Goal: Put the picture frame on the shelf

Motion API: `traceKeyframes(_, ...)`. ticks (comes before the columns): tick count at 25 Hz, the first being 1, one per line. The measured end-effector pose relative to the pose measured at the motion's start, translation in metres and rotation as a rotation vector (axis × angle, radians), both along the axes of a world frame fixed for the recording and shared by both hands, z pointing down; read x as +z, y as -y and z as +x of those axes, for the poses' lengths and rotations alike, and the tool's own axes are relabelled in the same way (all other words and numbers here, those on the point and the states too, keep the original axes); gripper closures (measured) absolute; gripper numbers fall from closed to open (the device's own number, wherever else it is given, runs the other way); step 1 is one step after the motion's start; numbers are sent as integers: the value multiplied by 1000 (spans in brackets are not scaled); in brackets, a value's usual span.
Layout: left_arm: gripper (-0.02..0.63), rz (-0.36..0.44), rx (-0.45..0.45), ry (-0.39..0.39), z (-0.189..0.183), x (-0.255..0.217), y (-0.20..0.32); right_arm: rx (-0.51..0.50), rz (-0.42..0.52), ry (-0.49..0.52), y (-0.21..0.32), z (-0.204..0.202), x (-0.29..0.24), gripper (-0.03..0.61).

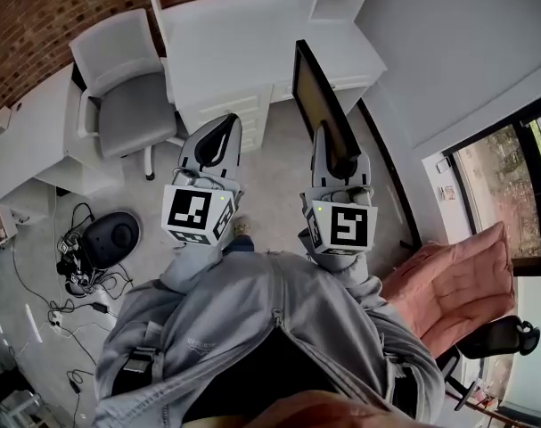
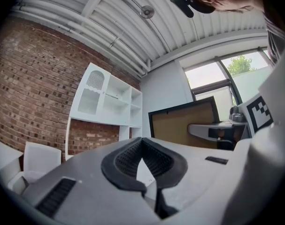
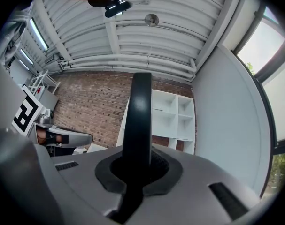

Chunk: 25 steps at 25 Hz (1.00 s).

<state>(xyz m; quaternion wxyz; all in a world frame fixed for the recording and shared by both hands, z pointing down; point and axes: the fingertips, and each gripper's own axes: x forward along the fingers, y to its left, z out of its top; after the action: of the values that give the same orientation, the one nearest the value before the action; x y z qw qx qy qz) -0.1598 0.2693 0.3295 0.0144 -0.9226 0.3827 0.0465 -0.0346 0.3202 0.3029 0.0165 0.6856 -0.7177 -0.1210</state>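
The picture frame [image 1: 316,96], black-edged with a brown board back, stands upright with my right gripper [image 1: 332,152] shut on its lower edge. In the right gripper view the frame [image 3: 139,116] shows edge-on as a dark bar rising between the jaws of the right gripper [image 3: 138,165]. My left gripper [image 1: 220,130] hangs beside it, shut and holding nothing; its tips meet in its own view [image 2: 142,142]. From there the frame's back [image 2: 182,125] shows to the right. The white shelf unit [image 2: 109,100] stands against the brick wall, ahead and above; it is the same shelf unit [image 3: 173,118] in the right gripper view.
Below me is a white desk [image 1: 252,38] with drawers and a grey office chair [image 1: 127,92] to its left. Cables and a round black device [image 1: 111,234] lie on the floor at left. A pink cushioned seat [image 1: 457,283] and a window are at right.
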Motion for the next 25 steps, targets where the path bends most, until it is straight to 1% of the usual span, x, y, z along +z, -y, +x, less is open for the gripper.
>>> traceKeyframes(6, 606, -4, 30, -4, 11, 0, 69, 26, -6, 0, 66, 8, 0, 543)
traceKeyframes(12, 606, 13, 72, -4, 26, -1, 123, 70, 4, 3, 112, 23, 1, 543)
traceKeyframes(18, 606, 22, 113, 1, 42, -2, 151, 98, 10, 31, 142, 36, 5, 543)
traceKeyframes(25, 606, 19, 101, -3, 44, -5, 182, 82, 19, 41, 179, 43, -3, 543)
